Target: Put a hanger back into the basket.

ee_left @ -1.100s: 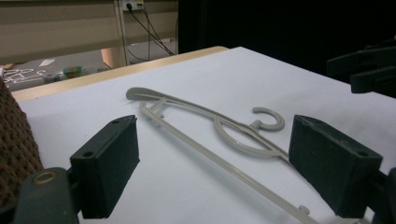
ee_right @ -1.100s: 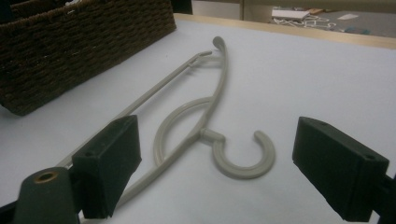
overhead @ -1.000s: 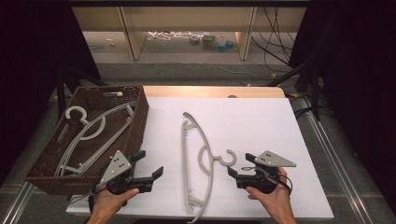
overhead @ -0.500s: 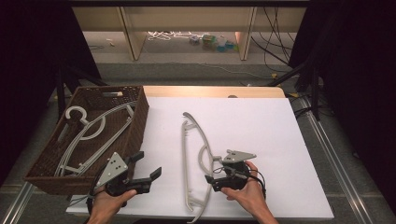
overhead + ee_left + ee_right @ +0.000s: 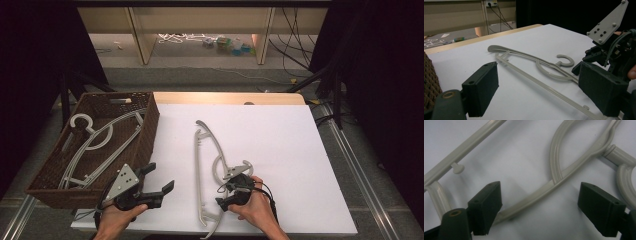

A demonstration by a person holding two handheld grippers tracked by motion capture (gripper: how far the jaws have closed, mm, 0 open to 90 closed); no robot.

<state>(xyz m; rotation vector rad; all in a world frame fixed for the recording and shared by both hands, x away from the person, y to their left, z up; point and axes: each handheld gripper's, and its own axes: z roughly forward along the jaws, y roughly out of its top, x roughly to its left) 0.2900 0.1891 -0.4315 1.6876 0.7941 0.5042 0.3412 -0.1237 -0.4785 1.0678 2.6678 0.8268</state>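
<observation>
A pale grey plastic hanger (image 5: pixel 201 165) lies flat on the white table top, its hook (image 5: pixel 244 167) pointing right. My right gripper (image 5: pixel 221 196) is low over the hanger's curved arm just below the hook. In the right gripper view the right gripper (image 5: pixel 540 192) is open, and the curved arm (image 5: pixel 564 173) runs across the gap between the jaws without touching them. My left gripper (image 5: pixel 160 177) hovers open near the table's front left with nothing in it. In the left gripper view the left gripper (image 5: pixel 539 75) looks along the hanger (image 5: pixel 524 56) toward the right gripper (image 5: pixel 614 50).
A dark wicker basket (image 5: pixel 148 131) sits at the left of the table and holds several grey hangers (image 5: pixel 95 145). The table's front edge is close below both hands. Shelving legs and cables stand on the floor beyond the far edge.
My right gripper has moved left from the bare table onto the hanger, and now straddles its curved arm near the hook. The left gripper has barely shifted.
</observation>
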